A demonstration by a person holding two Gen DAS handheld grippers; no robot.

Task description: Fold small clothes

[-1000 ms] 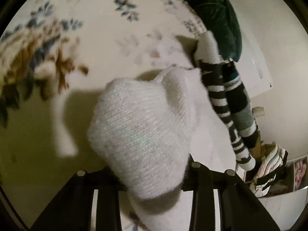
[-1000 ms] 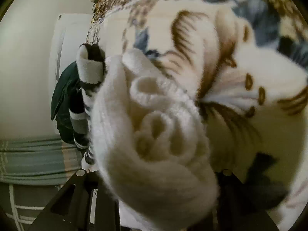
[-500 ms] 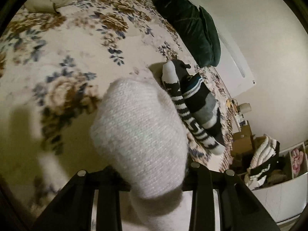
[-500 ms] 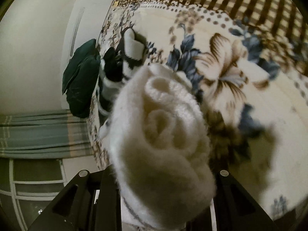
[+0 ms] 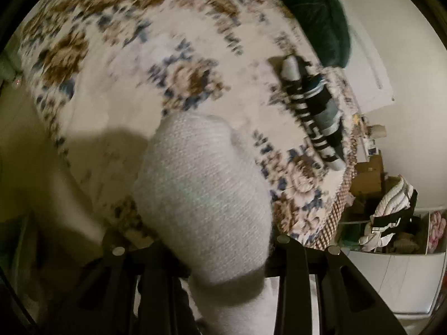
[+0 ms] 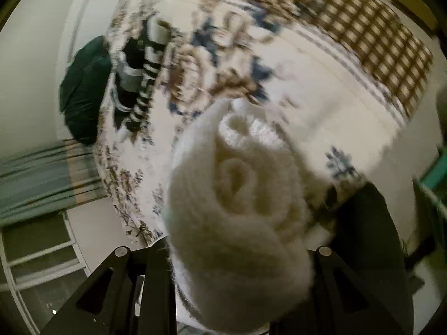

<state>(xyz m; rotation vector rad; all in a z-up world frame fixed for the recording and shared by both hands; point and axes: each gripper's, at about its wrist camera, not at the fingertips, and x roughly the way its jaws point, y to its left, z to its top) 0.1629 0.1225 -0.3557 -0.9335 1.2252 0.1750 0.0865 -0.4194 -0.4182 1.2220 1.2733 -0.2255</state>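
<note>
Both the left gripper (image 5: pixel 204 254) and right gripper (image 6: pixel 237 254) clamp one rolled white sock (image 6: pixel 237 209). Judged light, soft, compressible; best gripped across its bulk.

White sock (image 5: pixel 204 195) in jaws (above floral bedspread (image 5: pixel 125 64))

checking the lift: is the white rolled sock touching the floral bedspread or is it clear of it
Apart. In the right wrist view the white rolled sock sits clamped between the right gripper fingers, raised off the floral bedspread, which lies well beyond it.
</note>
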